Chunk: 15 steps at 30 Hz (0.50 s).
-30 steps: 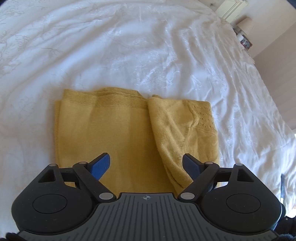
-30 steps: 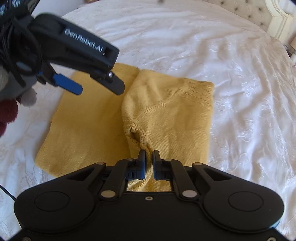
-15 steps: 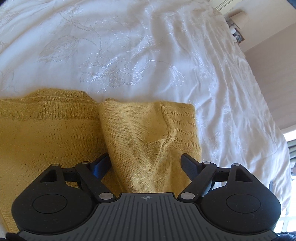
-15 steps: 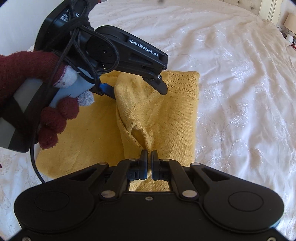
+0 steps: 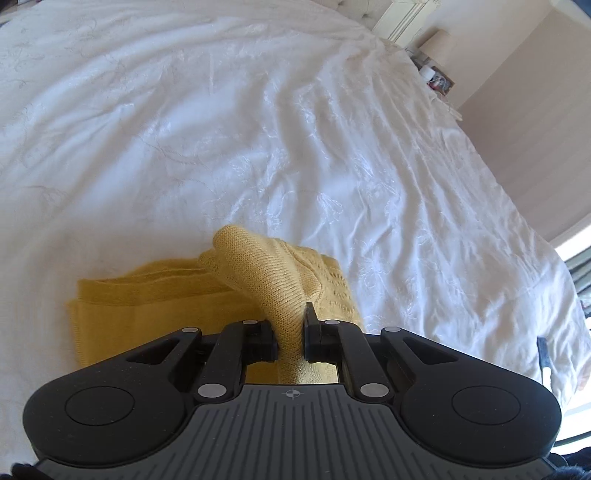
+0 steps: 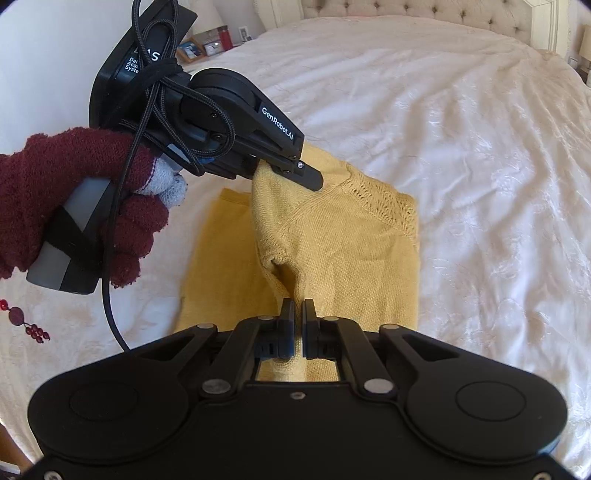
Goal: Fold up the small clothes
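A mustard-yellow knit sweater (image 5: 155,306) lies partly folded on the white bedspread (image 5: 221,129). My left gripper (image 5: 290,332) is closing its jaws on a raised ridge of the sweater's folded-over part, and the pads press the knit between them. In the right wrist view the left gripper (image 6: 295,173), held by a dark red gloved hand (image 6: 74,177), lifts the far end of that flap. My right gripper (image 6: 298,317) is shut on the near edge of the same flap of the sweater (image 6: 351,240). The flap hangs lifted between both grips.
White embroidered bedspread (image 6: 461,129) spreads out on all sides of the sweater. A tufted headboard (image 6: 406,11) is at the far end. A bedside lamp (image 5: 439,40) and small items stand beyond the bed's right corner. A black cable (image 6: 110,295) hangs from the left gripper.
The left gripper moved over the folded flap, closed from wide open onto it and rose. The right gripper stayed shut on the near edge and lifted too.
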Available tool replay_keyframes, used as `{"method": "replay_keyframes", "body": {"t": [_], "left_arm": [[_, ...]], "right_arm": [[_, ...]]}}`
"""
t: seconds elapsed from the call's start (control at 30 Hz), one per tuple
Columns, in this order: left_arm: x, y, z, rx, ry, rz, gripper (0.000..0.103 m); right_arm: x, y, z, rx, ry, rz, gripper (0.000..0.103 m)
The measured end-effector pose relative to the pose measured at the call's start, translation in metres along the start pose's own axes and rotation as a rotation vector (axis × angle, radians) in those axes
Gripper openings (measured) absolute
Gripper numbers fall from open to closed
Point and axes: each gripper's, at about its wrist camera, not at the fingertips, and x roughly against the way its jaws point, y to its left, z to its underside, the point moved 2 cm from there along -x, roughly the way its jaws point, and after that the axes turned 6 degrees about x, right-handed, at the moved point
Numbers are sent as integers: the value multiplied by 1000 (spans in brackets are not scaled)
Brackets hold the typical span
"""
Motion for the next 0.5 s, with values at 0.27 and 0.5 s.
{"method": "replay_keyframes", "body": {"t": [0.27, 0.5], "left_arm": [[4, 65, 11, 41, 52, -116, 11], [-15, 101, 26, 72, 85, -165, 16]], "right_arm": [[-52, 59, -6, 71, 64, -141, 8], [-95, 77, 8, 106, 173, -206, 10]]}}
